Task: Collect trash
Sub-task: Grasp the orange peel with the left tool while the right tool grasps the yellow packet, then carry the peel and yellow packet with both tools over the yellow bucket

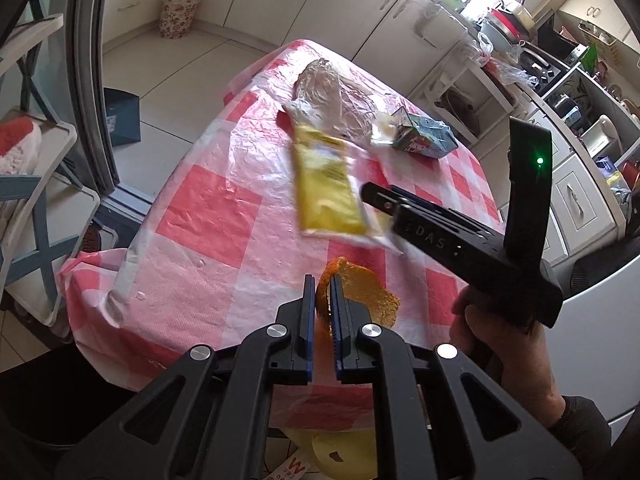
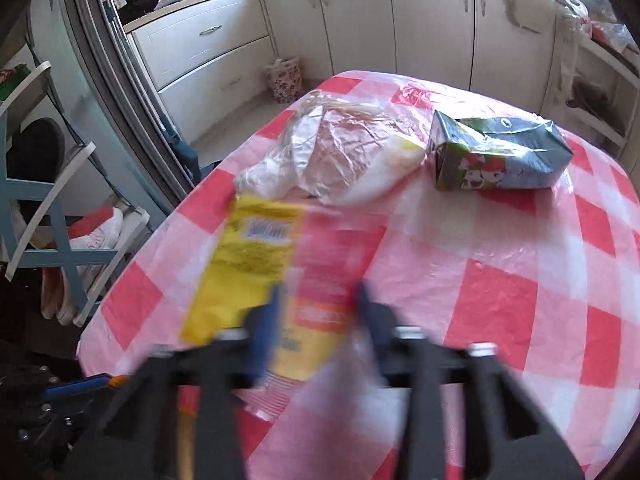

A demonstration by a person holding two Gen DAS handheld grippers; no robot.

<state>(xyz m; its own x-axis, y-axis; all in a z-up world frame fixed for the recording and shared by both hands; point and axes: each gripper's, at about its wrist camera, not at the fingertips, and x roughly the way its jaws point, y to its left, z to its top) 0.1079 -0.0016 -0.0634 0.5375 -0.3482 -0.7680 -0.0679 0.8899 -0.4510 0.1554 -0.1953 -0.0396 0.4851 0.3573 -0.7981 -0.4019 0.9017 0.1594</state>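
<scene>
"DAS" is read on the right gripper, clamped on a yellow packet. Only the left view shows the left gripper clamped on orange peel at the table's near edge.

The left claw is clamped shut on an orange peel. At two o'clock, the right claw is held angled downward by a hand.

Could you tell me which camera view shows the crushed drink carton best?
The right wrist view: the crushed drink carton lies large and sharp, cartoon print visible, on the checked tablecloth. The left wrist view shows the carton small and far off.
</scene>
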